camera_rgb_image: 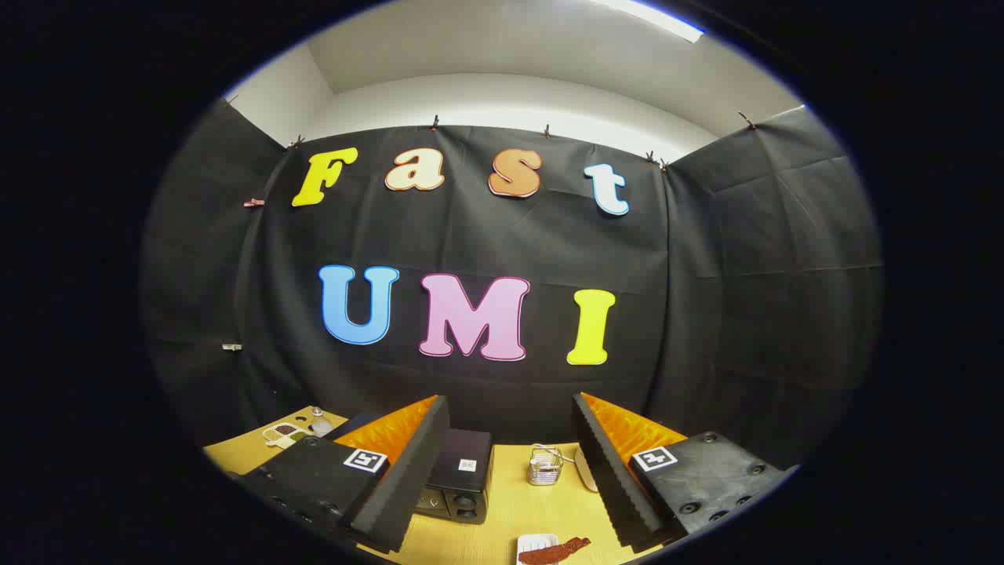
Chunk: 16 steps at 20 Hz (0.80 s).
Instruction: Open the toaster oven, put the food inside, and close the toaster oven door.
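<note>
A black toaster oven (459, 482) stands on the yellow wooden table (518, 510), just ahead of my left finger and partly hidden by it; only its top and right end with knobs show, so the door's state cannot be told. A strip of reddish-brown food (553, 552) lies half on a small white plate (533, 543) between my fingers, close below. My gripper (510, 471) hangs above the table, open wide with nothing between its fingers.
A small wire basket (544, 464) stands behind the food, right of the oven. A pale dish edge (584, 471) peeks beside my right finger. At the table's far left lie a glass jar (319, 424) and a small tray of bits (284, 433).
</note>
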{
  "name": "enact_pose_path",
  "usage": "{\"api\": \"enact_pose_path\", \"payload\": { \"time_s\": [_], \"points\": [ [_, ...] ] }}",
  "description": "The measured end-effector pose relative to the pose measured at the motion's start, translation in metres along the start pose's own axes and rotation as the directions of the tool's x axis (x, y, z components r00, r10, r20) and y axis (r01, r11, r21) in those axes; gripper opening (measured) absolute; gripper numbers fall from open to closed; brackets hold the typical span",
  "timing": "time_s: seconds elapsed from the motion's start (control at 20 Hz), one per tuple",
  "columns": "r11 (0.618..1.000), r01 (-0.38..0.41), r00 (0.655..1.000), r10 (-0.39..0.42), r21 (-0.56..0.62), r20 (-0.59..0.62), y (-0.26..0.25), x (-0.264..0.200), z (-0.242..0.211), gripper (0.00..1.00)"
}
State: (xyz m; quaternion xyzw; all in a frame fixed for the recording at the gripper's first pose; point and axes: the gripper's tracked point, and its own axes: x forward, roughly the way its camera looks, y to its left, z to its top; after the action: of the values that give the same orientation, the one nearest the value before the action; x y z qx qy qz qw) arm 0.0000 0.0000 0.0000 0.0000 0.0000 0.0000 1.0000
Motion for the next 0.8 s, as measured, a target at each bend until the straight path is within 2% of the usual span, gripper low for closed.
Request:
{"api": "enact_pose_path", "payload": {
  "time_s": [0.8],
  "points": [
    [0.999,0.020,1.000,-0.019,-0.032,0.009,-0.0001,0.0016,0.0017,0.97]
  ]
}}
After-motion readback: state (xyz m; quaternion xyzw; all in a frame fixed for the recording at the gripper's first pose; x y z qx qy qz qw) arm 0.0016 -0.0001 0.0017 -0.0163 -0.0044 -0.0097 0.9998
